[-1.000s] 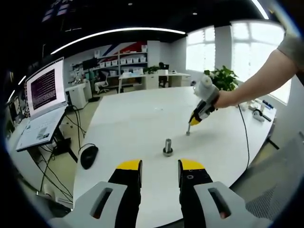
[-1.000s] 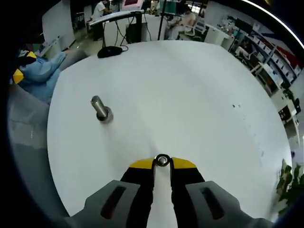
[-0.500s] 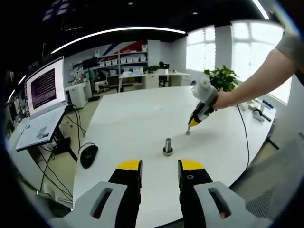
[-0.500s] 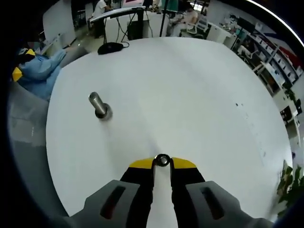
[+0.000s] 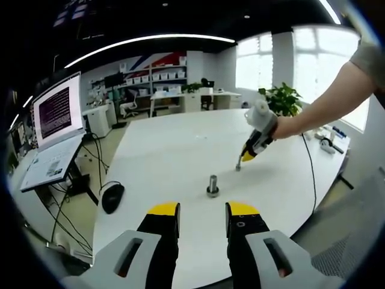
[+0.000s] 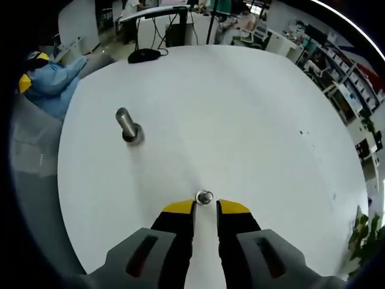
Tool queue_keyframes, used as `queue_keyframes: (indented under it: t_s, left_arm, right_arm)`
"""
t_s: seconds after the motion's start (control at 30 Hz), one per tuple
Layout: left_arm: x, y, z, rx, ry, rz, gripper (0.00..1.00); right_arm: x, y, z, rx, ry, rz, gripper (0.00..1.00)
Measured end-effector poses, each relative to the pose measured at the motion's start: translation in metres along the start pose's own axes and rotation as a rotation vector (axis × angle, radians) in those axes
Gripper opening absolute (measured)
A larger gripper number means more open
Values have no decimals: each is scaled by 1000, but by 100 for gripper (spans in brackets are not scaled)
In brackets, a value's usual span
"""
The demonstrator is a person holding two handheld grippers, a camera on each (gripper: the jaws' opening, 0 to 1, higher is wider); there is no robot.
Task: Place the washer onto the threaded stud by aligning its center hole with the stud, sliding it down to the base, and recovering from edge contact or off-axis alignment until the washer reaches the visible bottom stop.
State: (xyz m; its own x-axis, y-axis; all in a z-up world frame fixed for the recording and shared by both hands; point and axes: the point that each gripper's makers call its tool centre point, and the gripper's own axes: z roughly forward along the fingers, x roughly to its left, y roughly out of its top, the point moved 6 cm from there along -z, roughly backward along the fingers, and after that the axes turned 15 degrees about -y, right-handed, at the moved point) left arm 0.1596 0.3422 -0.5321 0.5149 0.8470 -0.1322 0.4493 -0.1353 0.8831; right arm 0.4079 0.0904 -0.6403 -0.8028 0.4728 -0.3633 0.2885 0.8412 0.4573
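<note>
Currently itemised, first the white round surface [image 6: 252, 120], which carries everything of interest. My right hand-held gripper [image 6: 206, 208] has its yellow-tipped jaws a narrow gap apart, and the washer [image 6: 204, 197] lies flat on the surface just beyond those tips, at the mouth of the gap, gripped by neither jaw. The threaded stud [image 6: 127, 124] stands on its wider base, well apart from the washer, toward the upper left of the right gripper view, and nothing sits on it. In the left gripper view, my left hand-held gripper [image 5: 202, 212] is held with its jaws apart and nothing between them, low over the near edge of the surface; the stud [image 5: 212, 185] stands just ahead of it, and beyond that my right hand-held gripper [image 5: 243, 157] points down at the surface, with the washer [image 5: 237, 169] a small grey speck beneath its tip. Off the surface to the left: an open laptop [image 5: 54, 132] with a lit screen, and a black mouse-shaped object [image 5: 112, 197] on its cable.
</note>
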Motion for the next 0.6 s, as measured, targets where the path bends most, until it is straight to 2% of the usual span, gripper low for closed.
queue_keyframes:
  t_s: [0.3,0.43,0.6]
  left_arm:
    - [0,0,0,4,2,2,28]
    - [0,0,1,5,-1,3,28]
    - [-1,0,1,8,-2,5,28]
  right_arm:
    - [-2,-3,-12,-40,-5,50,17]
    - [1,-1,-27,-101,1,147,18]
    - [8,-7,-45,-143,-1,157,18]
